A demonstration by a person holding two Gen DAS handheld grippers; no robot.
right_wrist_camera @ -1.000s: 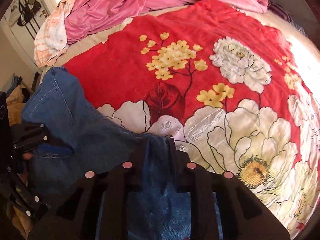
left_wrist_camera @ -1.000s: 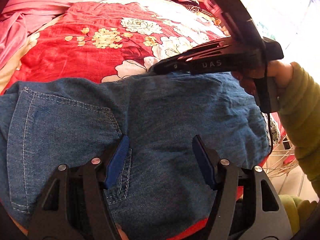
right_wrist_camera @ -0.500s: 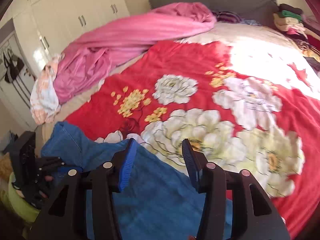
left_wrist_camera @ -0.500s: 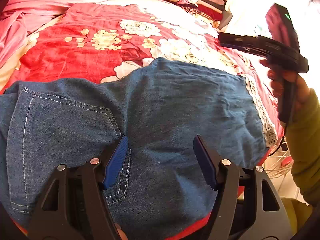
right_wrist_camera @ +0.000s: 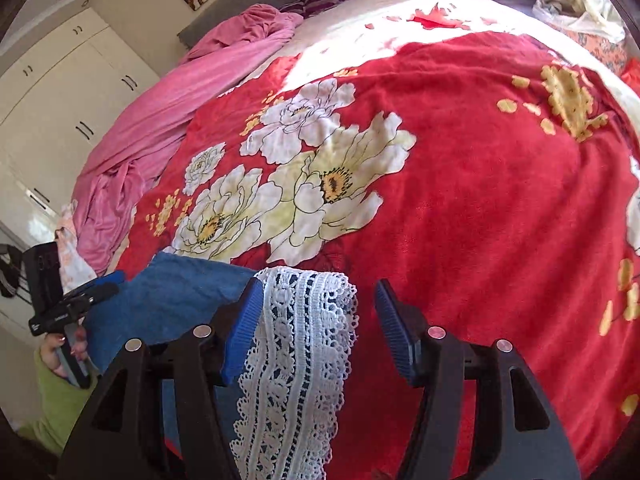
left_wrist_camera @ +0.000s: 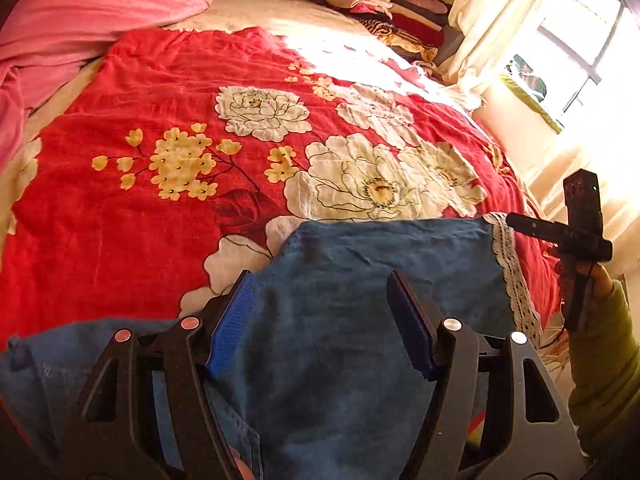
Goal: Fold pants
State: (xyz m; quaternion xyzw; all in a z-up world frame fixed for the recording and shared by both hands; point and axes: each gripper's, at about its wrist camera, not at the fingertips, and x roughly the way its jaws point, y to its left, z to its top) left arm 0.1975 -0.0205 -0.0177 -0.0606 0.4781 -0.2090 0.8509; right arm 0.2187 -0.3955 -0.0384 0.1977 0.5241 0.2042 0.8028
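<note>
Blue denim pants point(left_wrist_camera: 360, 320) with white lace hem point(right_wrist_camera: 296, 352) lie on the red floral blanket point(left_wrist_camera: 140, 240) — left gripper point(left_wrist_camera: 320, 320) hovers released, right gripper point(right_wrist_camera: 316, 320) opening, clamping nothing.

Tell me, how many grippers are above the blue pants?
2. The left gripper is open over the middle of the pants. The right gripper is at their lace hem, jaws opening, pressing nothing.

Your two handheld grippers are black, with triangular cut-outs in their frames, silver round rivets at the joints and ribbed blue pads point(left_wrist_camera: 232, 320) lining the fingers. A small green light glows on the right gripper point(left_wrist_camera: 516, 222) housing; white lettering, too small to read, marks the left gripper point(right_wrist_camera: 100, 286). Your sleeves point(left_wrist_camera: 604, 364) are yellow-green.
</note>
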